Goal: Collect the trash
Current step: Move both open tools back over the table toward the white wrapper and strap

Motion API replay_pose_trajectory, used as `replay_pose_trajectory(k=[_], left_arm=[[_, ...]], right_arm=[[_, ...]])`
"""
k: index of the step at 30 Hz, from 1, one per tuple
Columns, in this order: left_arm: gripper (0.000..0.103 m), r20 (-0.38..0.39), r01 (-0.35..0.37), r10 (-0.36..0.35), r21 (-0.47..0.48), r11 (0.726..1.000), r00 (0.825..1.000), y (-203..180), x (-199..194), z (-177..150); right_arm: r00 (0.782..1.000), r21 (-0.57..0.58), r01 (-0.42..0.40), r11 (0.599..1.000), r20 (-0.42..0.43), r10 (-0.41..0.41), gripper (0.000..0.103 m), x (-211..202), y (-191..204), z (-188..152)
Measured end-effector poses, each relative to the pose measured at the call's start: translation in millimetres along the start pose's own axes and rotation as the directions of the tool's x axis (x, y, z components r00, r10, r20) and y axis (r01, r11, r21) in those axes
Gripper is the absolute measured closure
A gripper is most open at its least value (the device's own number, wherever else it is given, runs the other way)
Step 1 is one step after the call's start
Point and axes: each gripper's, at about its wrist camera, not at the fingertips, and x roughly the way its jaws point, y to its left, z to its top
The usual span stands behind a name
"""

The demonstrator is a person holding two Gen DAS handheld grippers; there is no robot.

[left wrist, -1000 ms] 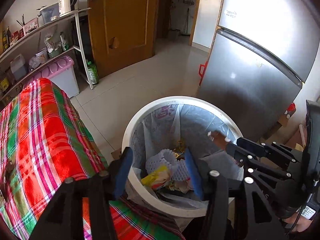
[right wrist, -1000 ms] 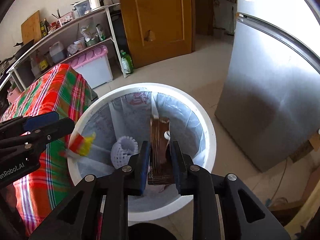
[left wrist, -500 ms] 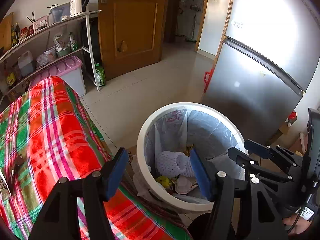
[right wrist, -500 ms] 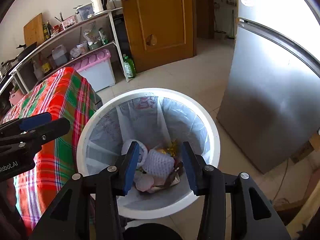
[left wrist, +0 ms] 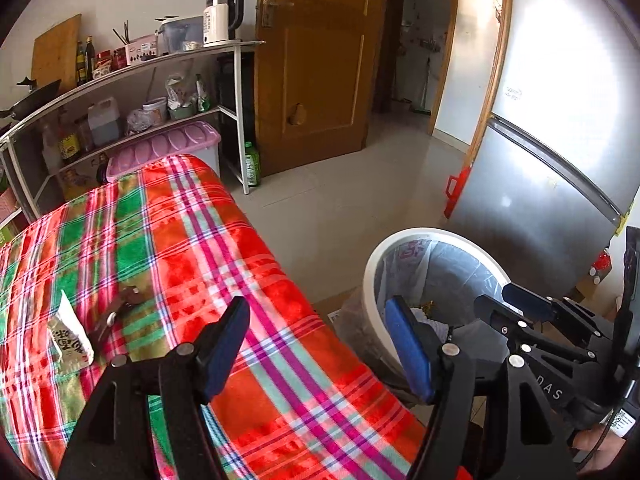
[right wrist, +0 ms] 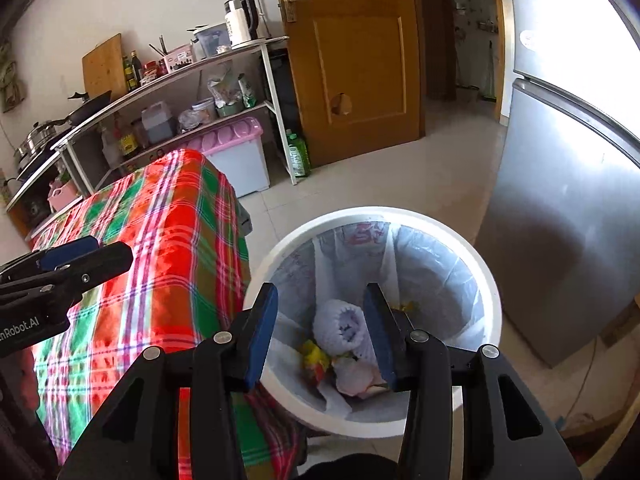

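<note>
Overhead, both the left gripper and right gripper are held spread and empty — a round white bin, plastic-lined, is seen beside the plaid cloth.

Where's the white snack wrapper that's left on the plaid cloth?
In the left wrist view, the white snack wrapper lies at the far left on the plaid cloth, beside a small dark scrap, left of the left gripper.

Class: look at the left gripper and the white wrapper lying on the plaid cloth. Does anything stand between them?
Nothing visible does. The left gripper is open; only bare plaid cloth lies before the white wrapper. A dark scrap lies beside it.
</note>
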Motion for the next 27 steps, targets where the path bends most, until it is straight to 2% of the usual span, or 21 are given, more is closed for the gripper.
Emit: replay_pose_trajectory(k=[6,9,20,27], left_arm=[[0.03,0.017,-0.057,0.058,-0.061,0.997,0.998,40,-16,-7],[0.029,0.018,-0.091,0.094,-0.107,0.99,0.995,65,-23,-15],[0.026,-0.026,-0.227,0.228,-0.255,0.94,0.973,155,-38,-44],[0.02,-0.068,-0.221,0.21,-0.334,0.916,0.975,196,-37,-54]], right_arm=[[0.999,-0.034,-0.046,0.998,0.009,0.047,0.055,0,30,3],[0.997,-0.052,-0.074,0.996,0.01,0.075,0.05,2,45,5],[0.985,-0.153,-0.171,0.973,-0.009,0.171,0.046,15,116,9],[0.976,-0.215,-0.217,0.952,-0.041,0.213,0.046,28,158,12]])
